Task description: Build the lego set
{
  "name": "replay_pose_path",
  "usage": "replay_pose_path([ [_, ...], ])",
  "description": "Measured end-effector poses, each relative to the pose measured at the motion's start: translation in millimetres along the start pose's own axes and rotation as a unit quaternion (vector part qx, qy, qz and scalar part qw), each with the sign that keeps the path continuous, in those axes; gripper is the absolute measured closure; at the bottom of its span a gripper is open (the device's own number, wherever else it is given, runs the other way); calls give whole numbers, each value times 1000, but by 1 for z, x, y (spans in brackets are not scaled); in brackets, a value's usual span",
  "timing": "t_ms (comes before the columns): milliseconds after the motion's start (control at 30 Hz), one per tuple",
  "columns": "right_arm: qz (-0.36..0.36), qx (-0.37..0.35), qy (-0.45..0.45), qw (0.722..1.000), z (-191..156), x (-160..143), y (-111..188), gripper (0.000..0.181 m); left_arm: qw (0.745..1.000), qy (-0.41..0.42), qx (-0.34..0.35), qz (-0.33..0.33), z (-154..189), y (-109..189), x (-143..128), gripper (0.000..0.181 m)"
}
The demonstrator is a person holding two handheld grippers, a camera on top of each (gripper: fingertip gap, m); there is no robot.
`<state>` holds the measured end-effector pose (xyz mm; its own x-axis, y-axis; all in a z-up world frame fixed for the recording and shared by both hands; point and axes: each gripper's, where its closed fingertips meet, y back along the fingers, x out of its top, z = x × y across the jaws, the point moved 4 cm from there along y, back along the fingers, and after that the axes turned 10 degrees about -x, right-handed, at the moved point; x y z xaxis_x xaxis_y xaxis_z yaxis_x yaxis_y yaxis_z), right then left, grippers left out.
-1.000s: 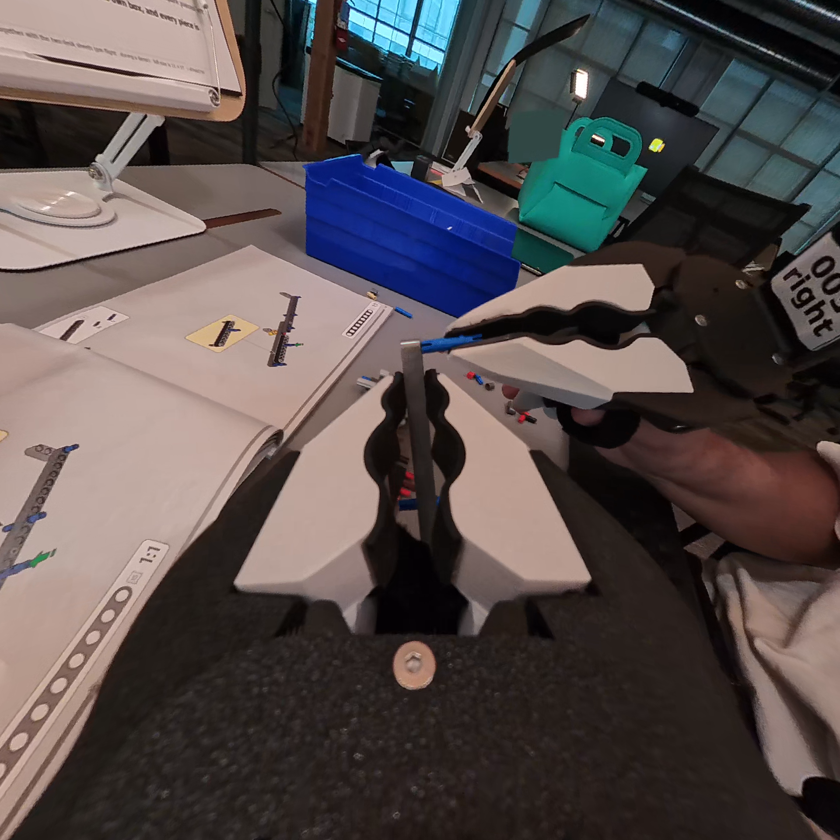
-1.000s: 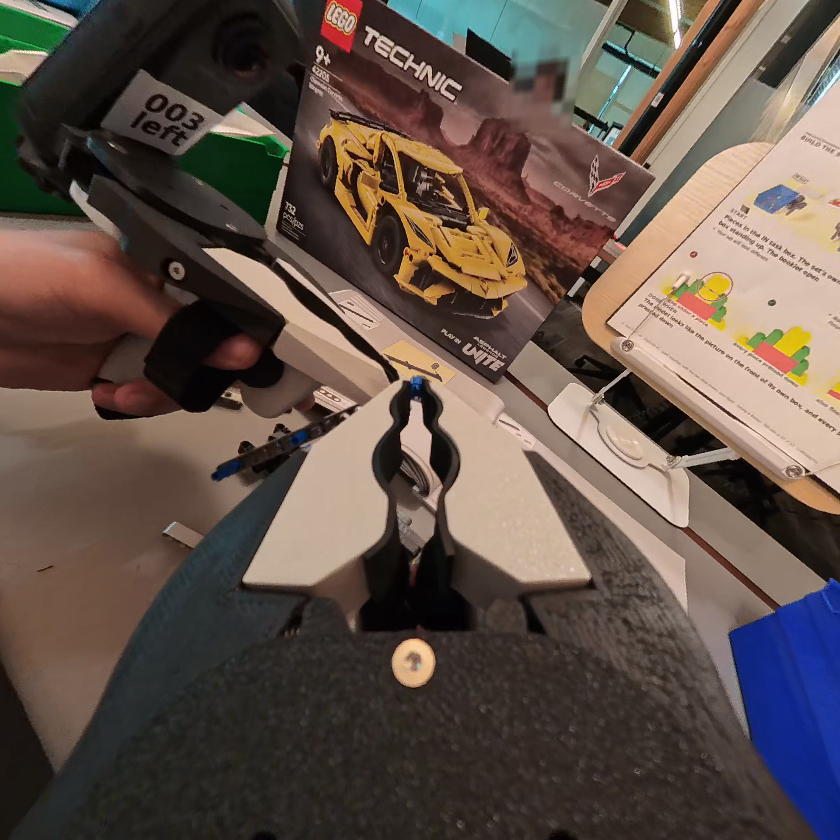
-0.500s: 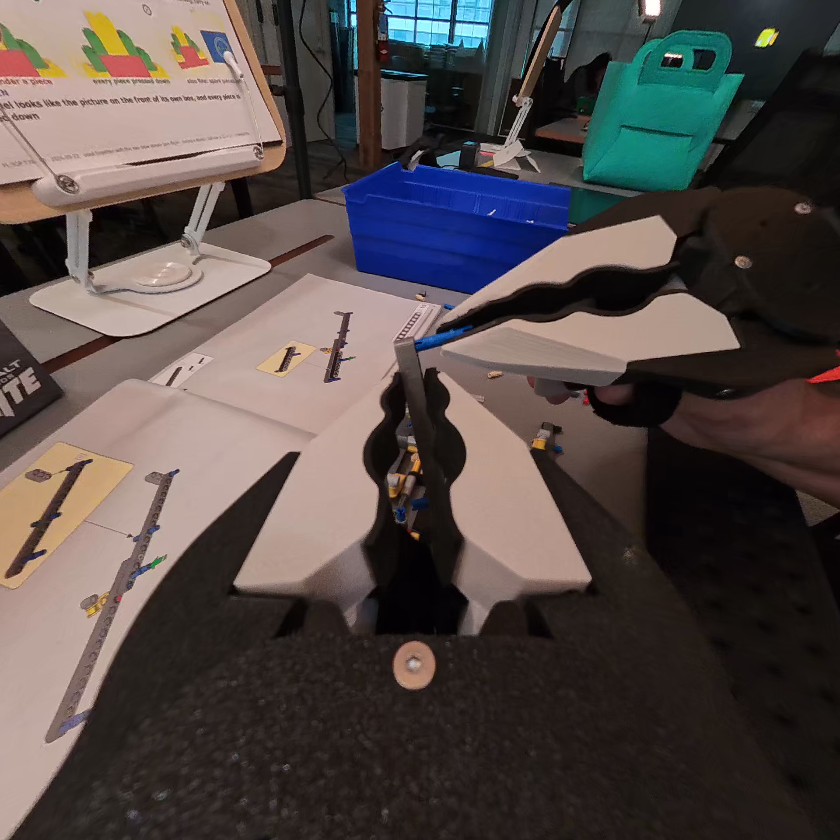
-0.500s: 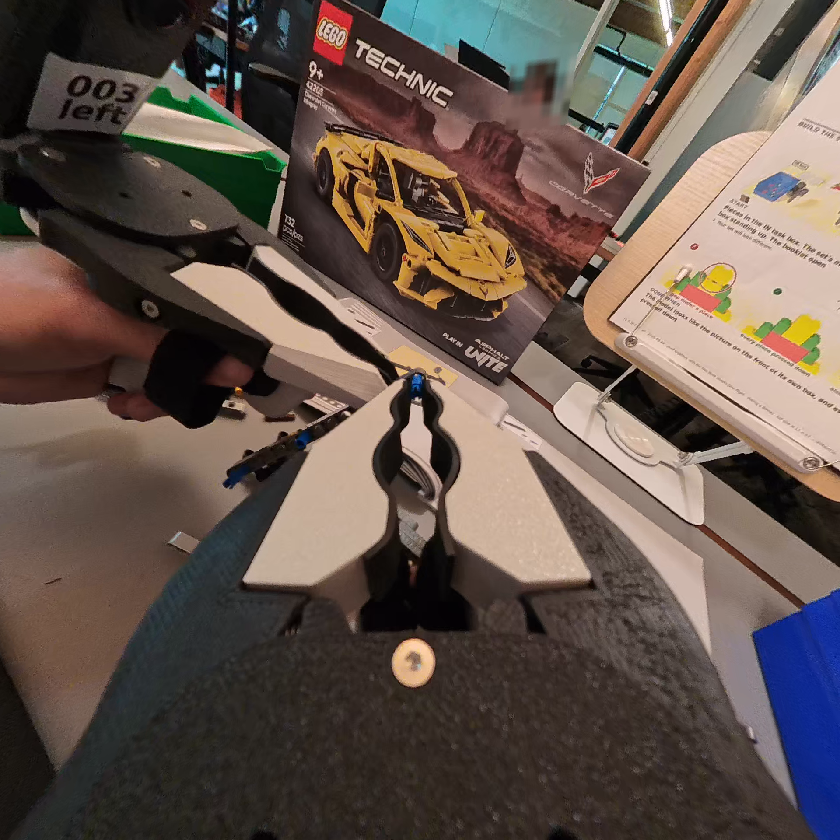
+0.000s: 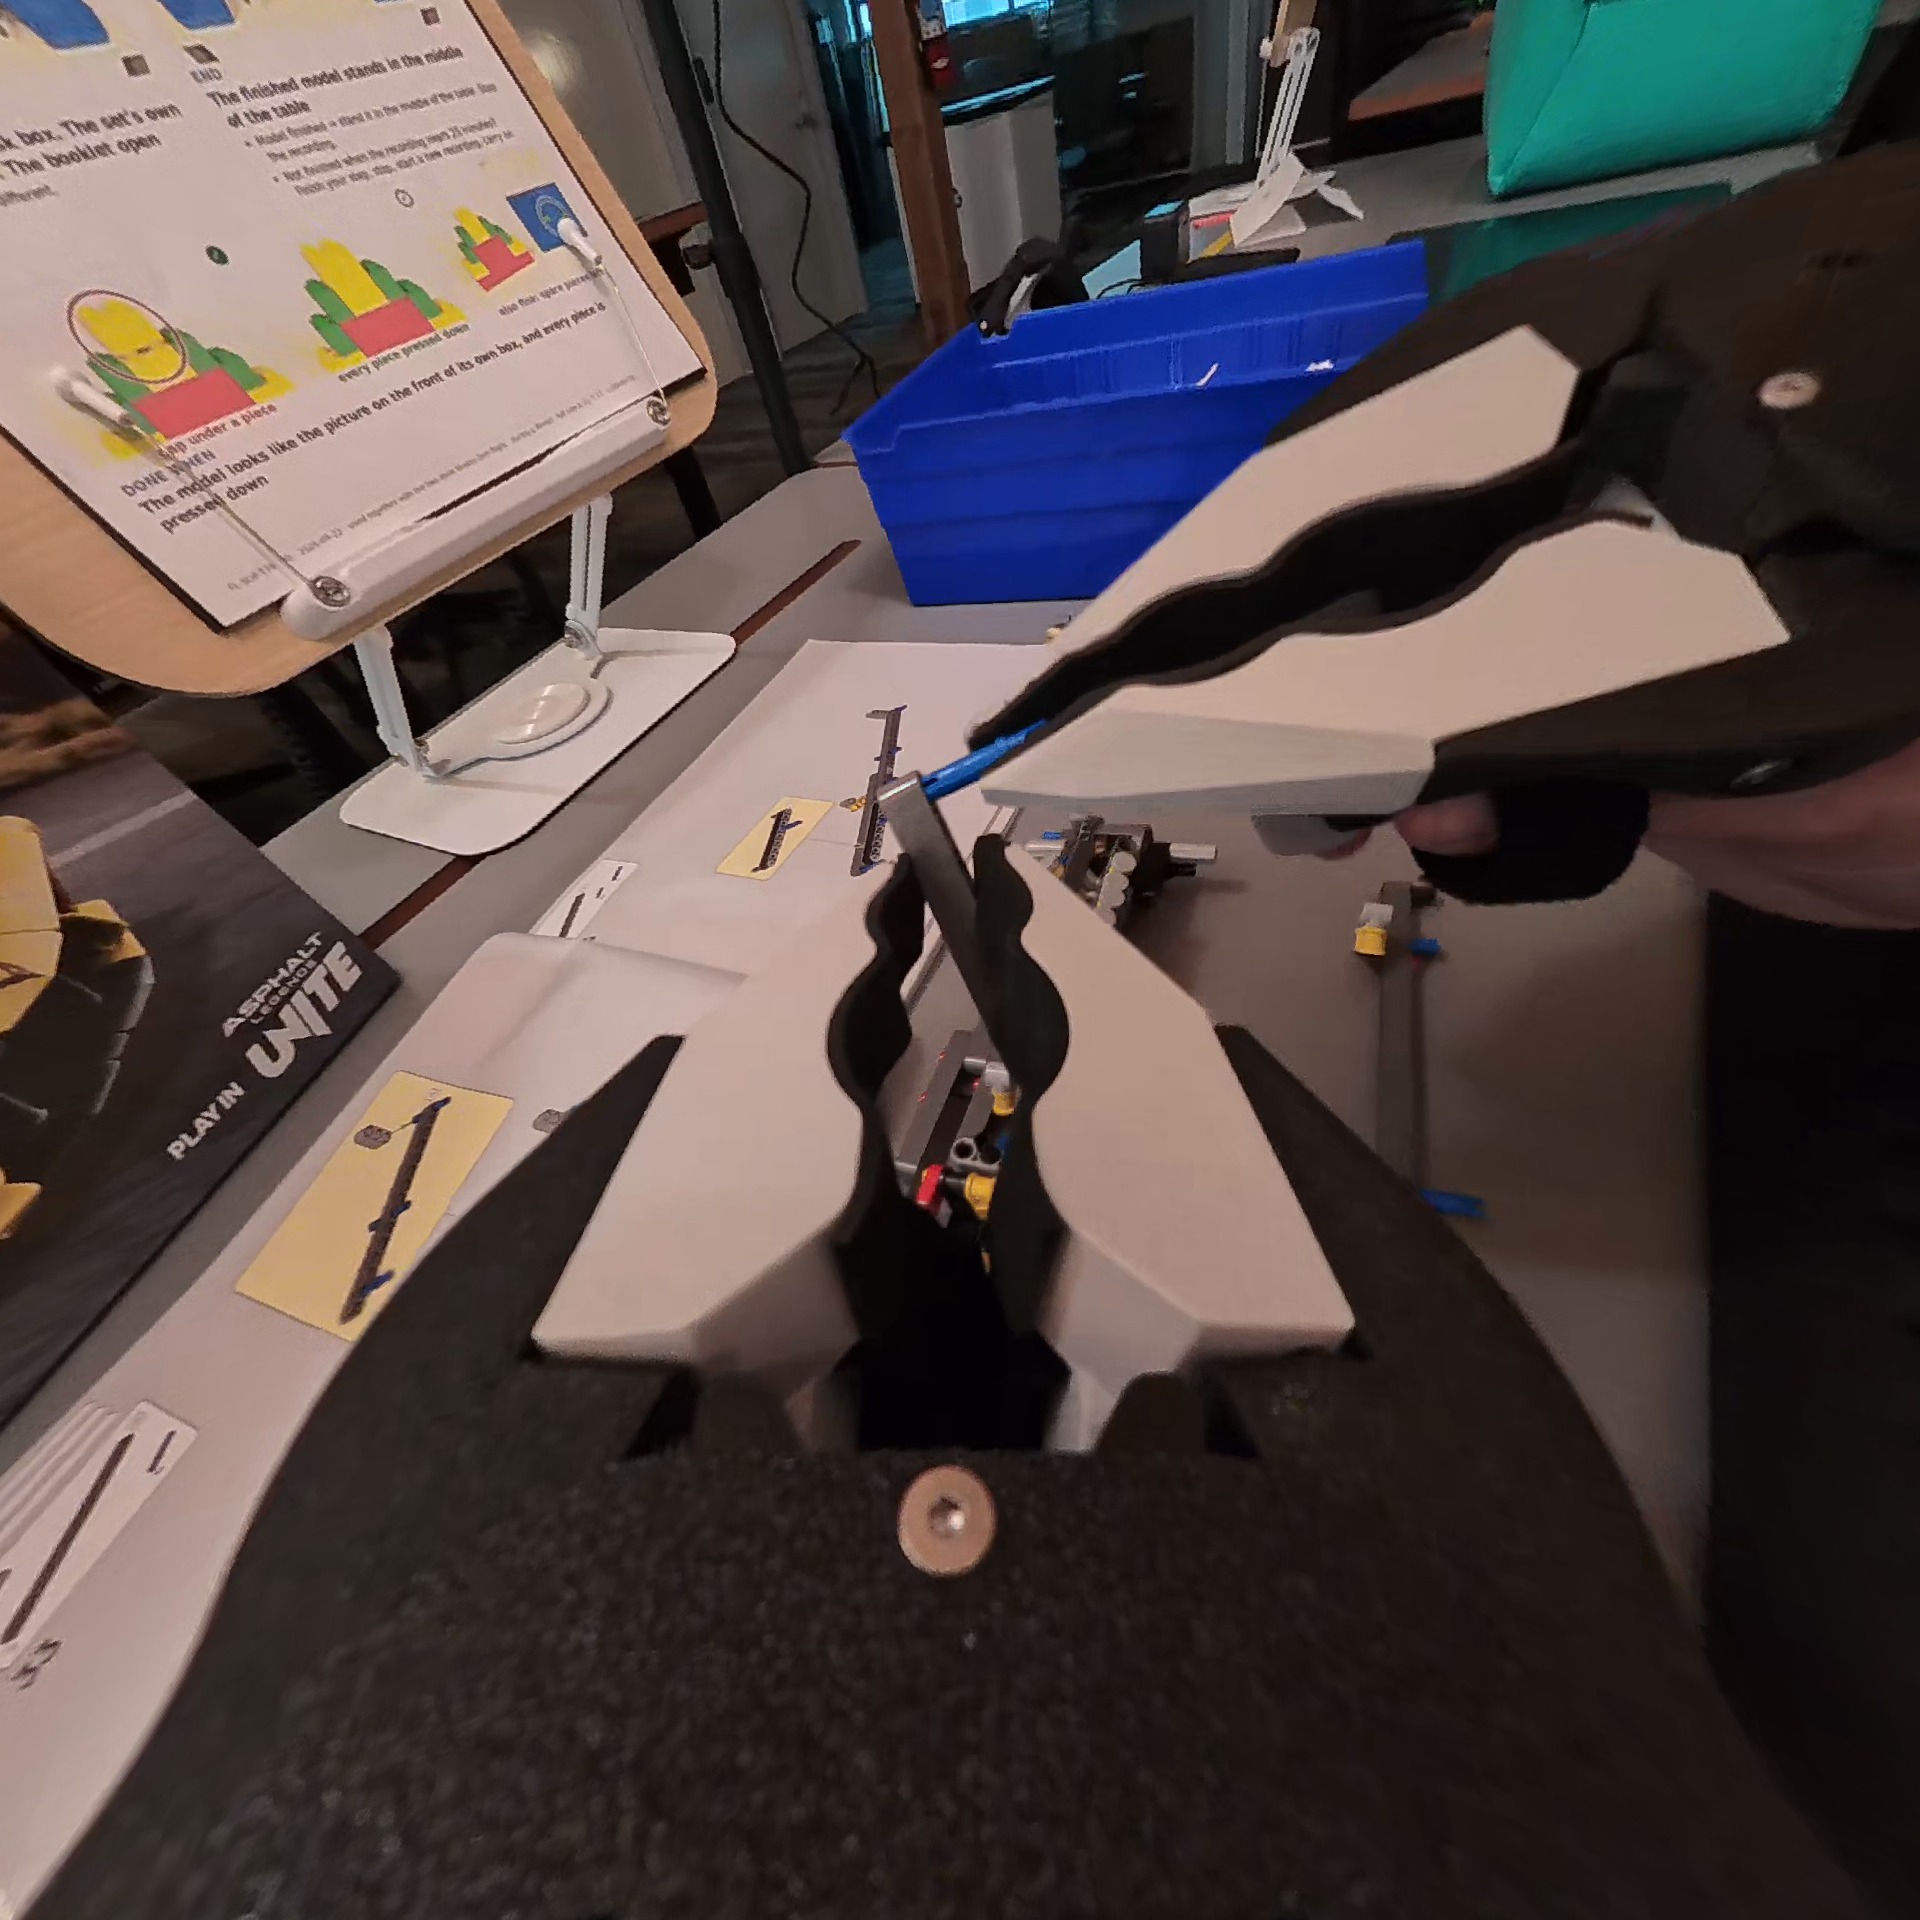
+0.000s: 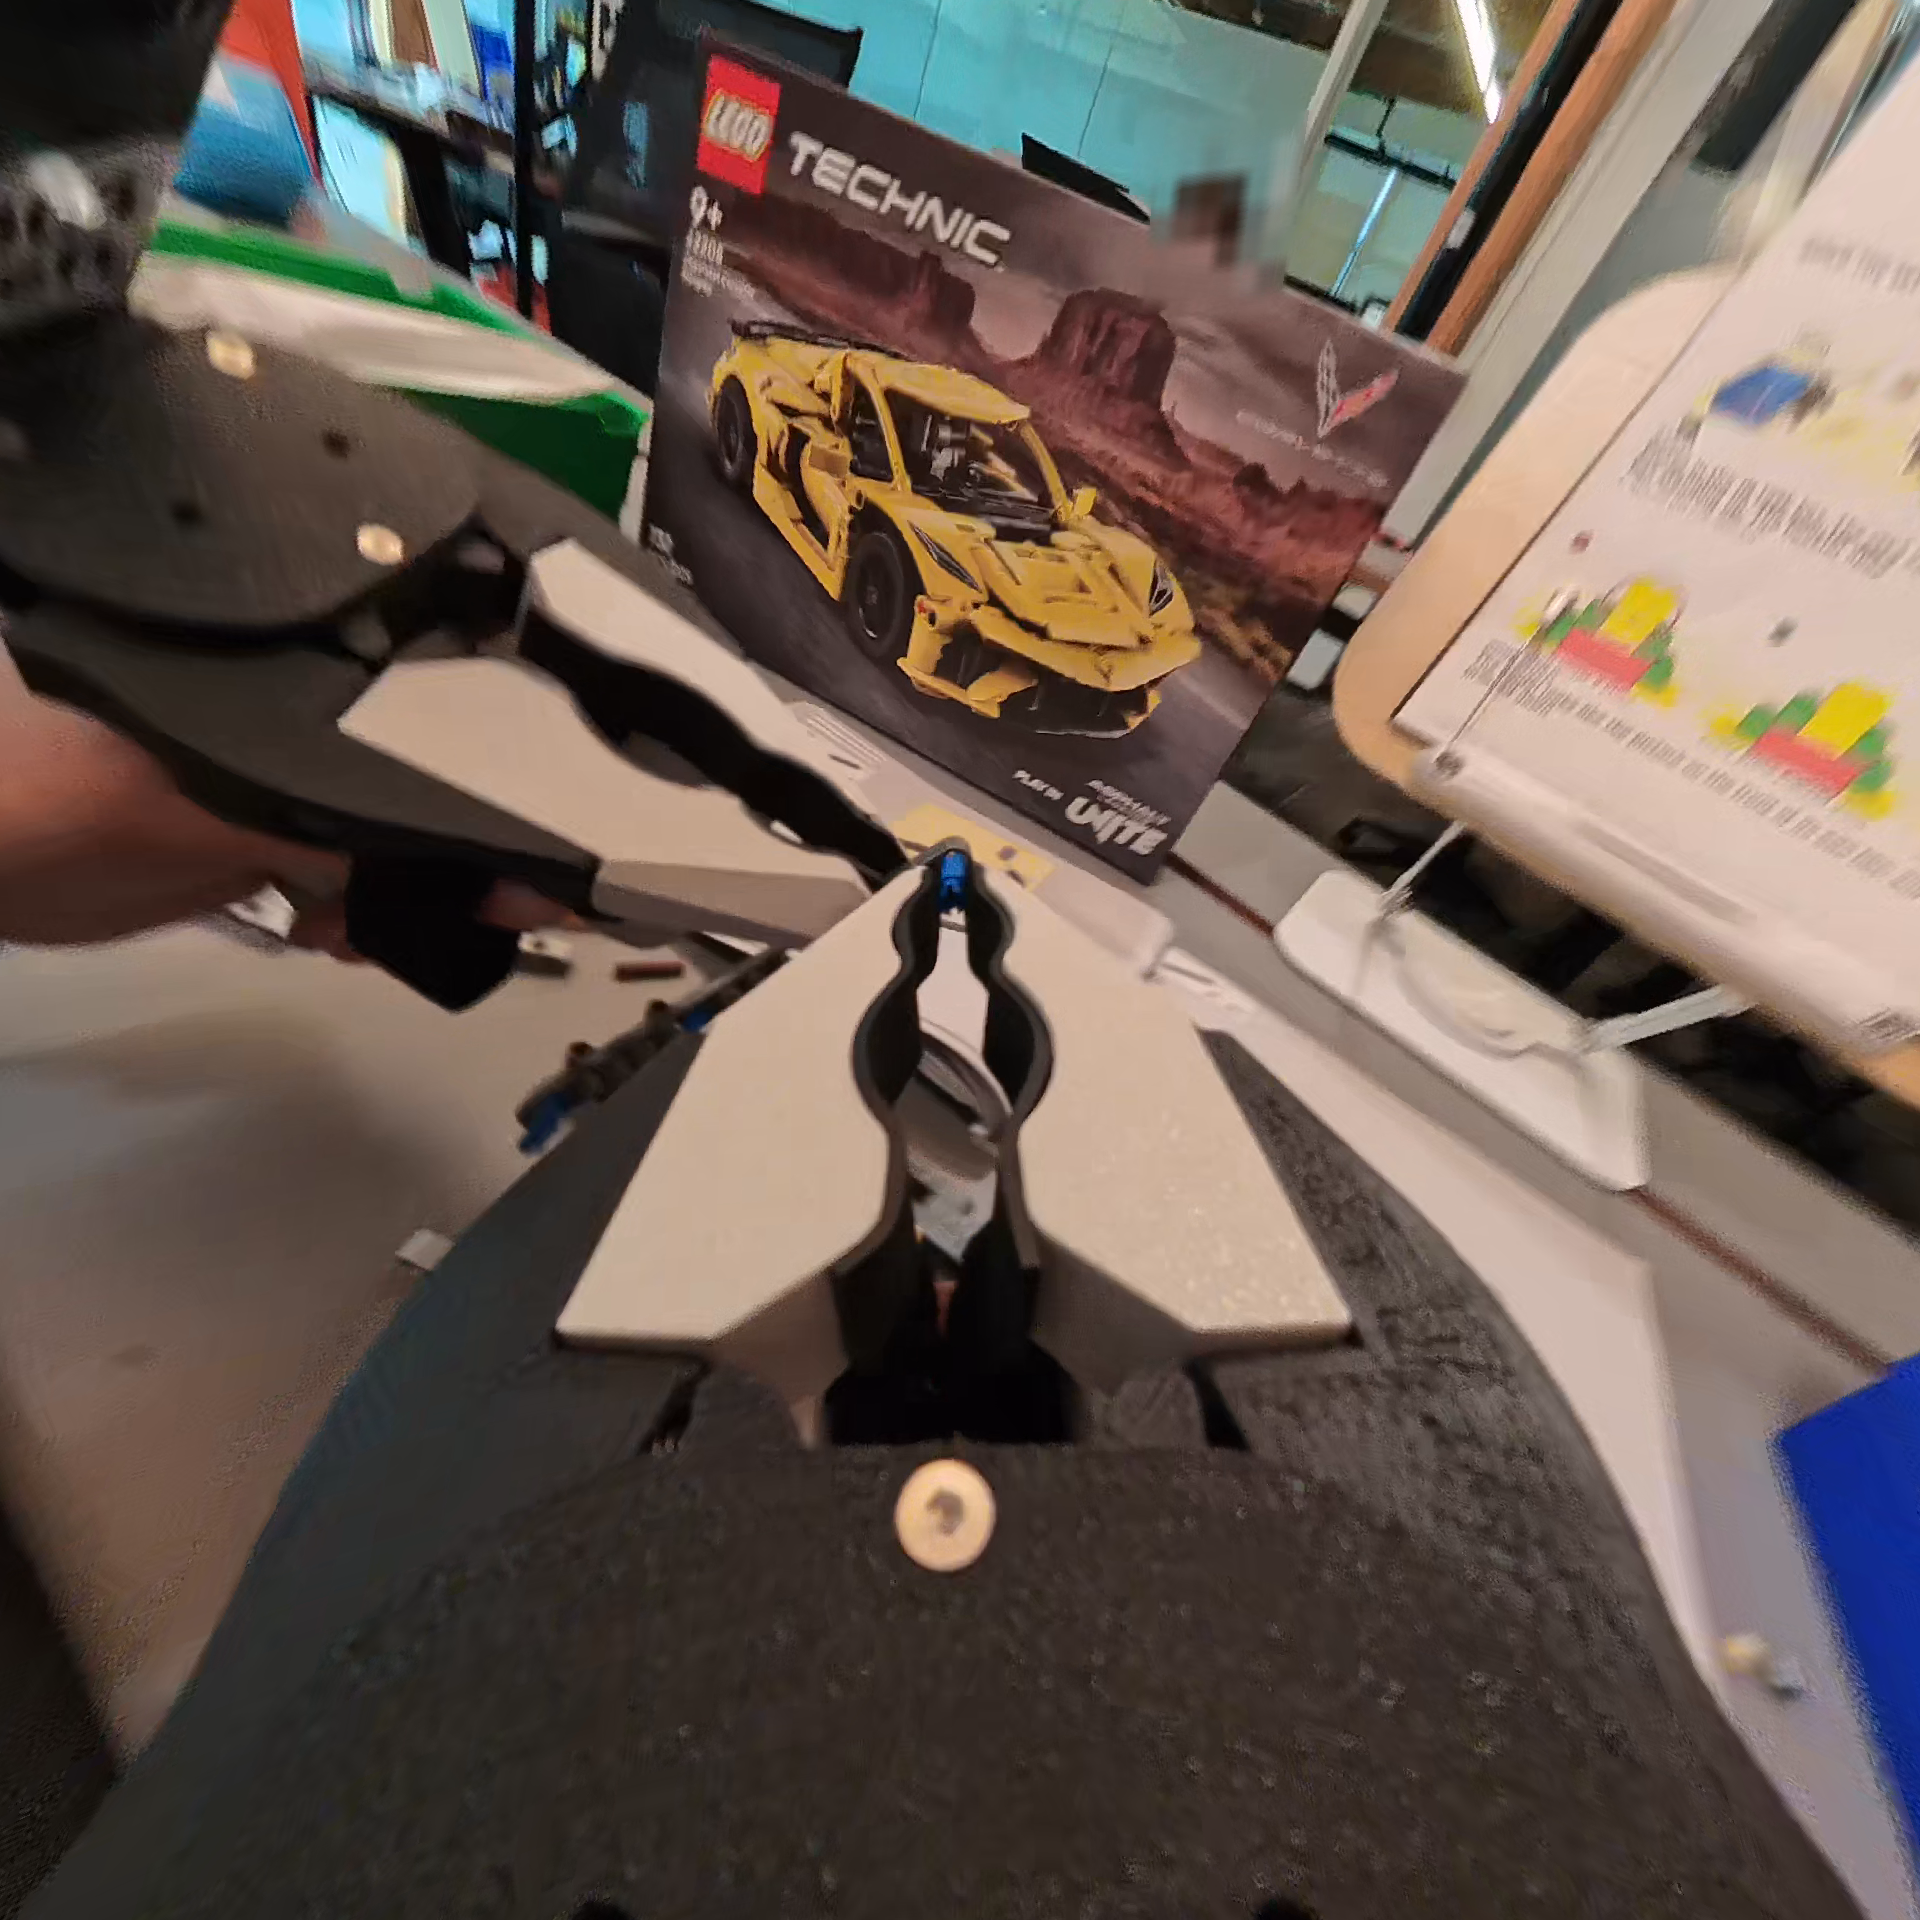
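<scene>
Now the right tool [image 5: 997,743], clamped on a blue pin [image 5: 966,767], has closed onto the grey beam [image 5: 940,883] clamped in the left tool [image 5: 951,904], so insertion looks imminent.

Printed writing shows, wording not transcribed. Dark cardboard set box with yellow car picture [image 6: 1039,499], beyond the jaws of the right gripper [image 6: 951,883]: logo, title, small numbers. White laminated sheet on wooden stand [image 5: 312,260], up-left of the jaws of the left gripper [image 5: 940,862]: text lines. Open white instruction booklet [image 5: 644,935], left of and below those jaws: diagrams, print too small to read.
</scene>
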<state>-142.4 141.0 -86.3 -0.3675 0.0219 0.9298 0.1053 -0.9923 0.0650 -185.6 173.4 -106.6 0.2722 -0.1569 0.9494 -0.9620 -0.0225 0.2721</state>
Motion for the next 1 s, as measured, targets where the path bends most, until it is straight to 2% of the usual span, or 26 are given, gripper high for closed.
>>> replay_pose_path([
  [233, -2, 10, 127, 992, -1, 2, 2, 179, 998, -54, -2, -17, 1, 3, 1, 173],
  [300, 4, 26, 72, 997, 0, 4, 3, 179, 999, -52, -8, -11, 2, 4, 3, 172],
  [367, 8, 59, -37, 998, 3, 5, 3, 179, 999, -43, -22, -10, 4, 3, 2, 173],
  [433, -2, 114, -139, 984, -4, 3, -1, 179, 994, -34, -102, 7, 30, -5, 6, 174],
  [467, -3, 103, -147, 984, -4, 1, -3, 179, 996, -39, -86, -4, 34, -10, 4, 173],
  [500, 9, 74, -108, 991, 0, 0, -2, 179, 996, -61, -68, -13, 34, -13, 2, 174],
  [533, 38, 46, -71, 996, 6, 7, 3, 180, 997, -41, -64, -16, 30, -13, 1, 174],
  [600, 53, 43, -93, 993, 22, 18, 10, 179, 997, 17, -75, -15, 22, -13, -5, 174],
  [667, 45, 48, -130, 989, 39, 15, 7, 179, 997, 19, -70, -20, 17, -12, -7, 174],
  [700, 47, 69, -168, 982, 42, 13, 5, 179, 996, 26, -85, -6, 19, -11, -3, 174],
  [767, 57, 138, -269, 951, 39, 14, 2, 179, 991, 41, -128, 5, 28, -10, 1, 174],
  [833, 33, 200, -356, 912, 31, 9, -3, 179, 992, 27, -124, -1, 29, -11, -1, 174],
  [900, 15, 238, -402, 884, 24, 3, -8, 179, 994, 10, -111, 2, 28, -10, 1, 174],
  [1000, -2, 248, -400, 882, 12, -6, -15, 179, 994, 38, -107, 10, 23, -9, 2, 174],
])
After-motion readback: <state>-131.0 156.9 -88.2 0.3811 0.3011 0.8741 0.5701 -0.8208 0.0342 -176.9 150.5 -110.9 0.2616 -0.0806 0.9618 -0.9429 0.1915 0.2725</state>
